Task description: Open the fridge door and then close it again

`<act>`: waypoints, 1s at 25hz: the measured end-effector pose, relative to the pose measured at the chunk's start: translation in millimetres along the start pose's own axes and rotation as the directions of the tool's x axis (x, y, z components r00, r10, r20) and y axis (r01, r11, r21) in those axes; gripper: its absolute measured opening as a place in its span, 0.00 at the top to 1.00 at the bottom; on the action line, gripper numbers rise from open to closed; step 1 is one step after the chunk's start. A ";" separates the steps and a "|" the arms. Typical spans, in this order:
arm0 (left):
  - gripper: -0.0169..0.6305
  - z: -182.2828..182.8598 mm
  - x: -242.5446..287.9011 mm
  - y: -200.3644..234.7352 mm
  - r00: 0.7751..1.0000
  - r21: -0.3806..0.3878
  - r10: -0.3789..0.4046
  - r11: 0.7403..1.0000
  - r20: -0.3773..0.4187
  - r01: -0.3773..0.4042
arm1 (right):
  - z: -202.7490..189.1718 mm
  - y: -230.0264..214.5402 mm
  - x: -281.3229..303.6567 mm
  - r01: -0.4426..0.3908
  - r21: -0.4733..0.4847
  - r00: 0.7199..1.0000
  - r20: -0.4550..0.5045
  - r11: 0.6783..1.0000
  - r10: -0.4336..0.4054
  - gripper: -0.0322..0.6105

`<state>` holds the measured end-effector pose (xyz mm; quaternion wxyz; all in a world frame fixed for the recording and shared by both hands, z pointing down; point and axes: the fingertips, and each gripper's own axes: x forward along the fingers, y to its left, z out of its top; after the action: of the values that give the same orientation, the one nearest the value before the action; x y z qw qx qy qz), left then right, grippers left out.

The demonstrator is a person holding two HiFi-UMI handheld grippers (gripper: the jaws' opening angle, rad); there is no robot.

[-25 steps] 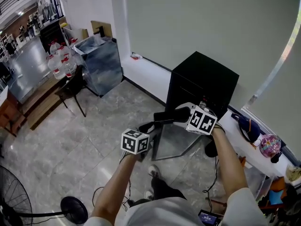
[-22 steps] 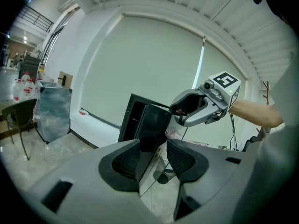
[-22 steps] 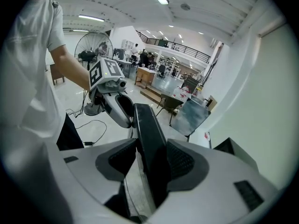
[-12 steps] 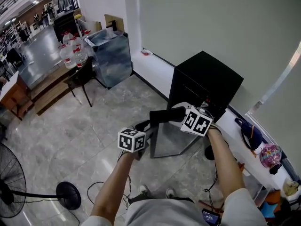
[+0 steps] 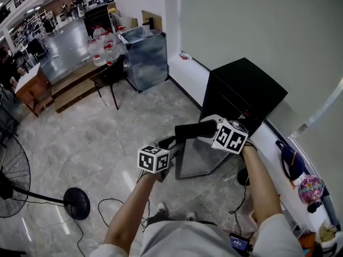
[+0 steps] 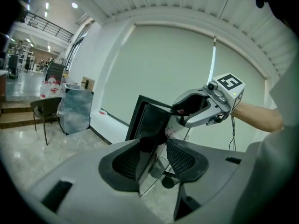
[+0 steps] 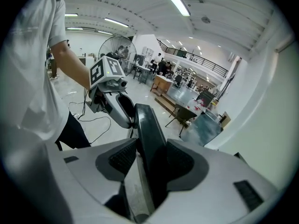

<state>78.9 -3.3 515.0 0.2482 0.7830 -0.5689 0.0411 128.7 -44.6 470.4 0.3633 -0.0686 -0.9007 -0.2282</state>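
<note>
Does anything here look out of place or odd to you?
Only the fridge door: it stands swung out from the black fridge, clamped by the left gripper and right gripper. Nothing looks spilled or damaged.

In the head view the fridge's inside is out of sight behind its top and the fridge door, and the standing fan is cut off at the left edge. Whether the left claw actually presses the door edge between its pads is perhaps too close to tell.
</note>
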 end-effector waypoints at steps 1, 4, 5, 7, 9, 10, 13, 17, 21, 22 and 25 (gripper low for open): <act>0.71 -2.7 -3.6 -4.7 1.000 0.005 0.008 1.000 -0.002 -0.008 | 1.2 4.3 -3.0 -0.005 -0.023 1.000 0.008 1.000 0.005 0.64; 0.72 -11.3 -13.5 -17.6 1.000 0.008 0.027 1.000 0.000 -0.027 | 2.0 17.9 -10.0 -0.019 -0.068 0.999 0.035 0.997 0.021 0.63; 0.72 -14.1 -16.7 -21.7 0.999 0.005 0.032 0.999 0.005 -0.032 | 2.5 22.2 -12.1 -0.025 -0.080 0.999 0.041 0.996 0.029 0.63; 0.72 -19.6 -23.3 -30.0 0.999 -0.003 0.042 0.999 0.015 -0.042 | 4.8 30.6 -16.7 -0.039 -0.110 0.998 0.049 0.993 0.045 0.63; 0.73 -25.5 -28.7 -38.4 0.998 -0.011 0.053 0.999 0.022 -0.053 | 4.7 39.1 -21.1 -0.052 -0.134 0.997 0.055 0.990 0.060 0.63; 0.73 -28.5 -30.8 -42.7 0.998 -0.014 0.058 0.998 0.023 -0.058 | 3.8 43.1 -23.2 -0.059 -0.145 0.996 0.059 0.988 0.068 0.63; 0.73 -37.4 -37.7 -56.4 0.997 -0.021 0.068 0.997 0.030 -0.068 | 1.3 56.0 -30.2 -0.071 -0.183 0.994 0.074 0.981 0.086 0.63; 0.74 -46.1 -48.3 -73.9 0.996 -0.033 0.071 0.997 0.050 -0.069 | 1.5 71.2 -40.4 -0.075 -0.241 0.990 0.096 0.968 0.101 0.62; 0.74 -56.5 -51.8 -90.8 0.996 -0.039 0.069 0.997 0.053 -0.067 | -5.0 83.8 -48.3 -0.095 -0.272 0.987 0.100 0.958 0.127 0.62; 0.75 -58.6 -53.1 -94.9 0.996 -0.042 0.065 0.997 0.053 -0.063 | -6.0 86.8 -50.5 -0.096 -0.279 0.987 0.100 0.955 0.129 0.62; 0.75 -64.4 -58.9 -106.8 0.997 -0.048 0.058 0.997 0.053 -0.056 | -6.7 96.2 -56.5 -0.100 -0.296 0.986 0.097 0.950 0.135 0.61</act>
<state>169.8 100.5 514.3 0.2495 0.7613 -0.5983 0.0136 201.8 40.1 470.6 0.3092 -0.1877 -0.8715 -0.3312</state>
